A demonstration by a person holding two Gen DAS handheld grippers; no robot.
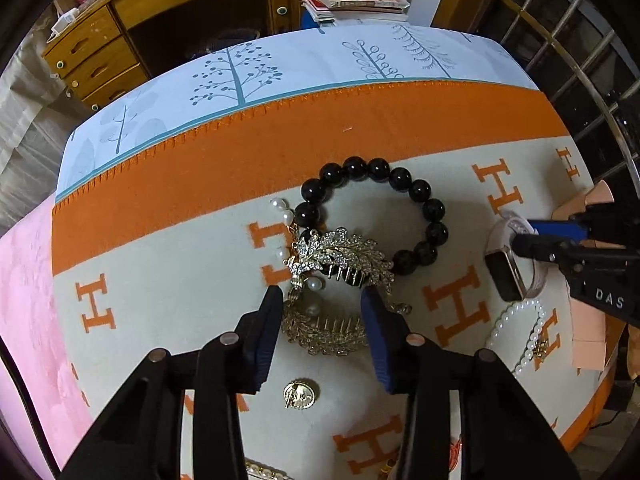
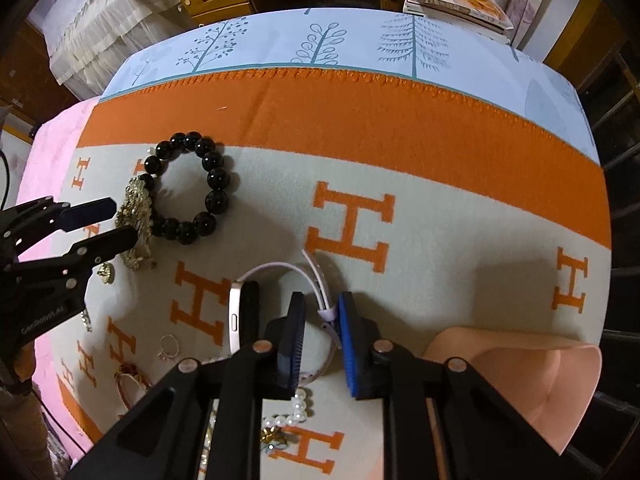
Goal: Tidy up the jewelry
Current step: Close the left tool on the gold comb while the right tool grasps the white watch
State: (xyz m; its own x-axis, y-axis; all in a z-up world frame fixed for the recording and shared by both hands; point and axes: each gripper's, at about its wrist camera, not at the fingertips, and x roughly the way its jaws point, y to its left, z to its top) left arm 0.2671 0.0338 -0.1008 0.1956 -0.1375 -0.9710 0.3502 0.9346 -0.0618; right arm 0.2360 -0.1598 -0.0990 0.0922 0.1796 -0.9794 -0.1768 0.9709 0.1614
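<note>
A gold hair comb (image 1: 340,256) set with clear stones, leaf-shaped with a row of dark teeth, is seen lying on the blanket (image 1: 200,280) with its long axis running left to right across the left wrist view. A second gold comb (image 1: 324,334) of the same leafy shape lies just below it, teeth upward, and pearl drops (image 1: 282,210) on a gold chain hang beside both. These combs are framed by the left tongs (image 1: 320,300), whose ribbed dark-blue pads stand on either side of the lower comb; whether the pads press on it cannot be told. A bracelet of large, glossy black round beads (image 1: 376,208) forms a ring that touches the upper comb at its lower edge. A round gold earring (image 1: 301,395) lies nearer the camera, between the tong arms.

To the right, a watch (image 2: 240,316) with a pale metal case and a lilac rubbery strap (image 2: 316,276) is stood on its edge, the strap curled into a loop. The right tongs (image 2: 320,320) are nearly pressed together around the strap, which is seen between the blue pads at its buckle end. A string of small white pearls (image 2: 298,406) lies just below the watch, and a thin silver ring (image 2: 169,345) is seen to its left.

The blanket is felt-like, cream with orange H letters and a wide orange band with a stitched edge. A peach paper box (image 2: 540,380) with a curved wall is placed at the right.
</note>
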